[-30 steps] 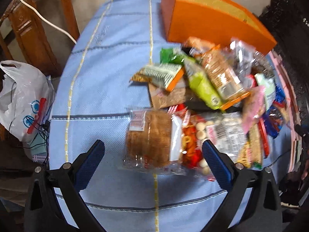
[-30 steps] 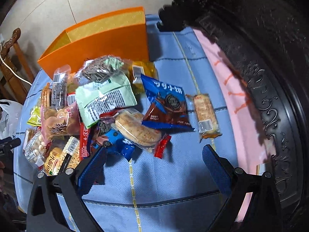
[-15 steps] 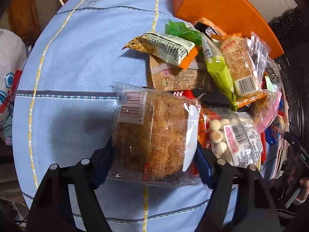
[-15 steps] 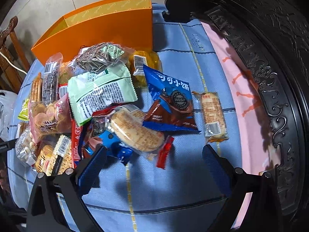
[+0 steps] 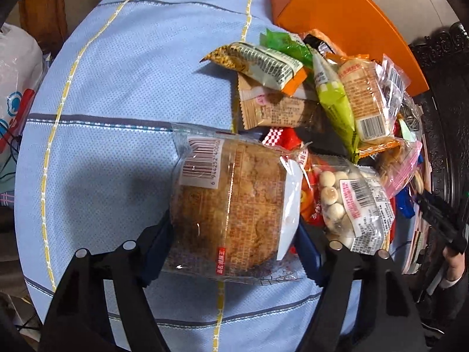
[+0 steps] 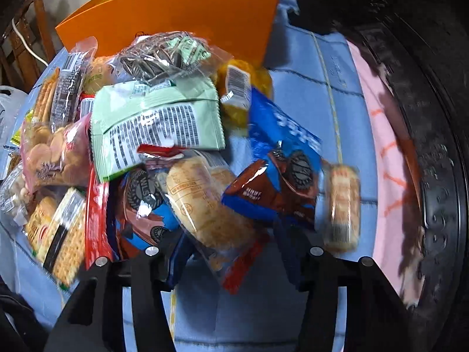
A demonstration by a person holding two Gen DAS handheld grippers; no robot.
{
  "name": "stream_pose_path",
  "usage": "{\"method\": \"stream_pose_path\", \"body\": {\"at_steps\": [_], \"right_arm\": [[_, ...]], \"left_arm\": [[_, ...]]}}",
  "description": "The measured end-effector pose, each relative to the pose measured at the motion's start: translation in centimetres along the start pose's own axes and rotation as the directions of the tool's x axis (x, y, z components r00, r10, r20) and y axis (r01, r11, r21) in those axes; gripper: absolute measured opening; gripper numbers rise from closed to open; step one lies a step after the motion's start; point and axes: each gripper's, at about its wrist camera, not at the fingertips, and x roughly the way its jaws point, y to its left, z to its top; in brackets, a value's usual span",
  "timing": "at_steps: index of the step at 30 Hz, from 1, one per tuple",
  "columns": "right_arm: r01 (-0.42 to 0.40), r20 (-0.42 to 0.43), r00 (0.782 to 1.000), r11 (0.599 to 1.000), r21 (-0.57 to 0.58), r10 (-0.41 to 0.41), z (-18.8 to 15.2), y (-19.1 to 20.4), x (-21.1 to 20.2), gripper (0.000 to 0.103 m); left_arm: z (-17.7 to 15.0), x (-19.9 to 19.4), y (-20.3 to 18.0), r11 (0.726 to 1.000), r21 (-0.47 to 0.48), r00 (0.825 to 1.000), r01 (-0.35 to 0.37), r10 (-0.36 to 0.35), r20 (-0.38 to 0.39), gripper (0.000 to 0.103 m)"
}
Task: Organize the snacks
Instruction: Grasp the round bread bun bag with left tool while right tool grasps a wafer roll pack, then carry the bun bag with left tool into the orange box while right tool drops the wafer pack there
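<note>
A heap of wrapped snacks lies on a blue tablecloth (image 5: 117, 88) in front of an orange box (image 5: 337, 20). My left gripper (image 5: 234, 234) is shut on a round brown cake in a clear packet (image 5: 231, 199) at the heap's near left edge, with a pad pressed against each side. My right gripper (image 6: 230, 240) points down over the heap's right side. Its jaws are closing around a clear packet of pale bread with red ends (image 6: 211, 205). The left pad is at the packet's edge. A small gap shows at the right pad.
A packet of white balls (image 5: 348, 202) lies right of the cake. A blue cookie bag (image 6: 281, 170), a wafer bar (image 6: 343, 205) and a pale green packet (image 6: 158, 123) surround the bread. Dark carved wood (image 6: 433, 117) and pink cloth (image 6: 381, 146) border the right; a plastic bag (image 5: 14, 73) hangs left.
My left gripper came down and closed on the cake packet. My right gripper dropped toward the heap, rolled, and its jaws narrowed around the bread packet.
</note>
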Motion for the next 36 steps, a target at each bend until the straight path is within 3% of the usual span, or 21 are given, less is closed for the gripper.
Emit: {"method": "stream_pose_path", "body": {"at_steps": [1,4,6,15,19,23,26,27,30,32,36], "right_arm": [[-0.004,0.002,1.0,1.0,0.003,0.004,0.3,-0.1,0.2,0.051],[-0.075,-0.014,0.997,0.997,0.036,0.076,0.7,-0.7,0.5,0.026],[-0.12,-0.015,0.993,0.991,0.056,0.121,0.8,-1.2,-0.4,0.016],[-0.349,0.089,0.937,0.918,0.186,0.338,0.3,-3.9,-5.7,0.015],[-0.444,0.152,0.895,0.873,0.2,0.42,1.1,-3.8,-7.8,0.015],[-0.547,0.242,0.831,0.814,0.193,0.501,4.5,-3.9,-9.7,0.015],[-0.611,0.326,0.775,0.775,0.165,0.542,9.7,-4.0,-10.4,0.015],[-0.617,0.343,0.766,0.771,0.157,0.544,11.0,-4.0,-10.5,0.015],[-0.606,0.381,0.767,0.779,0.165,0.516,16.4,-3.9,-9.1,0.015],[-0.567,0.374,0.797,0.801,0.193,0.474,19.6,-3.5,-7.1,0.015],[-0.474,0.299,0.866,0.847,0.242,0.4,22.5,-2.5,-2.1,0.018]], "left_arm": [[0.8,0.6,-0.7,1.0,0.001,1.0,-0.006,0.006,0.001,0.073],[0.6,0.4,-0.6,1.0,-0.012,1.0,0.002,-0.002,0.004,0.072],[0.4,0.0,-0.3,0.999,-0.033,1.0,0.02,-0.019,0.016,0.072],[0.6,-4.7,-2.2,0.998,0.02,0.992,0.062,-0.063,0.107,0.072],[2.0,-6.8,-4.1,0.994,0.084,0.985,0.065,-0.078,0.156,0.072],[5.2,-9.0,-6.5,0.987,0.131,0.972,0.093,-0.119,0.205,0.072],[9.7,-10.5,-9.9,0.972,0.217,0.954,0.087,-0.144,0.263,0.072],[11.2,-10.9,-11.0,0.967,0.237,0.946,0.096,-0.162,0.279,0.072],[17.7,-10.9,-15.0,0.958,0.271,0.928,0.099,-0.187,0.323,0.072],[21.0,-9.7,-16.6,0.958,0.269,0.93,0.1,-0.186,0.317,0.072],[25.8,-5.4,-18.9,0.972,0.233,0.957,0.037,-0.101,0.272,0.073]]}}
